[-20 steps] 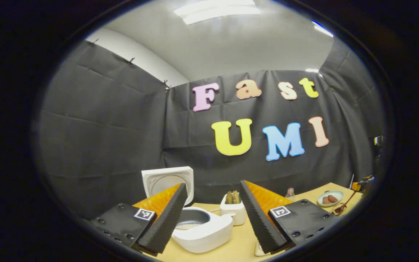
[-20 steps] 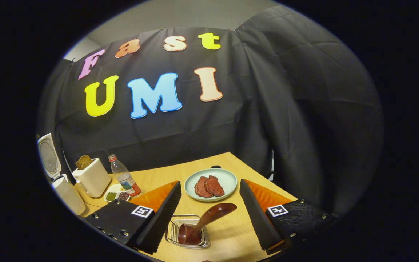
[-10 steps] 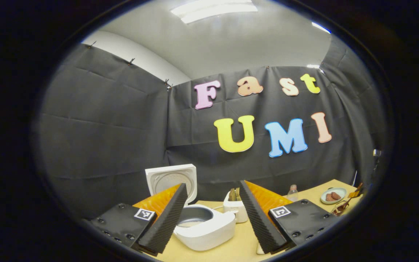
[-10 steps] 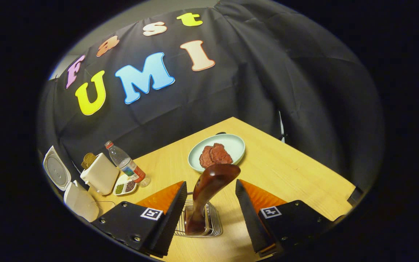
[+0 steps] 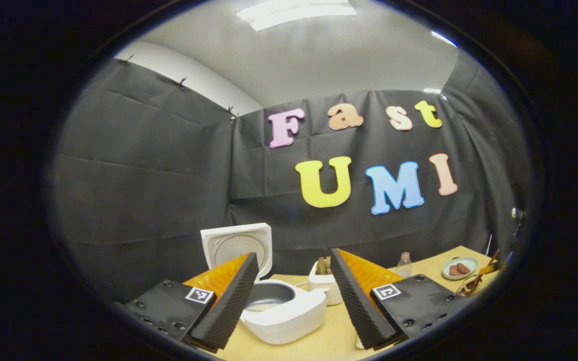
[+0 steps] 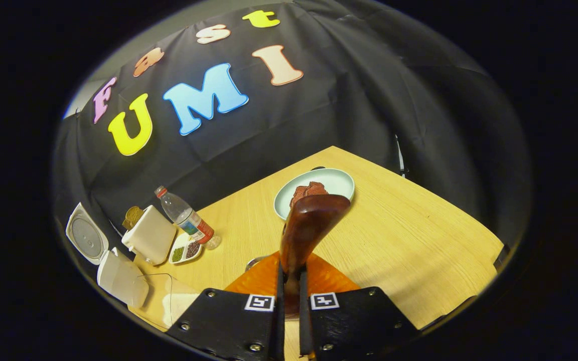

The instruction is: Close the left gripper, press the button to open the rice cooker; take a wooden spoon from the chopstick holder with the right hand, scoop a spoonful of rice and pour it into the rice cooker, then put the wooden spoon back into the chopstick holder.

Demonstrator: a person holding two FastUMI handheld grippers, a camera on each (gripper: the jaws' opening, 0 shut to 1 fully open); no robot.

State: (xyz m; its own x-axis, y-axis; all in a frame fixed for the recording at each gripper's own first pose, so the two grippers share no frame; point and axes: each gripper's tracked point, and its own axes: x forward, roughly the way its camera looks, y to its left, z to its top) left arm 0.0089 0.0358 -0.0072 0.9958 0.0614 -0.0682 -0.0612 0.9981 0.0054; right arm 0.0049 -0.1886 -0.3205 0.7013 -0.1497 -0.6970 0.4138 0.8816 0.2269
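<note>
The white rice cooker stands with its lid up, and its grey inner pot shows. My left gripper hovers open just in front of it, holding nothing. In the right gripper view the cooker sits at the far left. My right gripper is shut on the handle of the dark wooden spoon, which stands upright between the fingers. A bit of the wire chopstick holder peeks out; the rest is hidden below the fingers.
On the wooden table are a white toaster with bread, a plastic bottle, a small dish of beans, a pale plate of meat and a clear box with something white inside.
My right gripper dropped over the holder and shut on the spoon handle; it was open before. The spoon now stands upright. The left gripper barely shifted.
</note>
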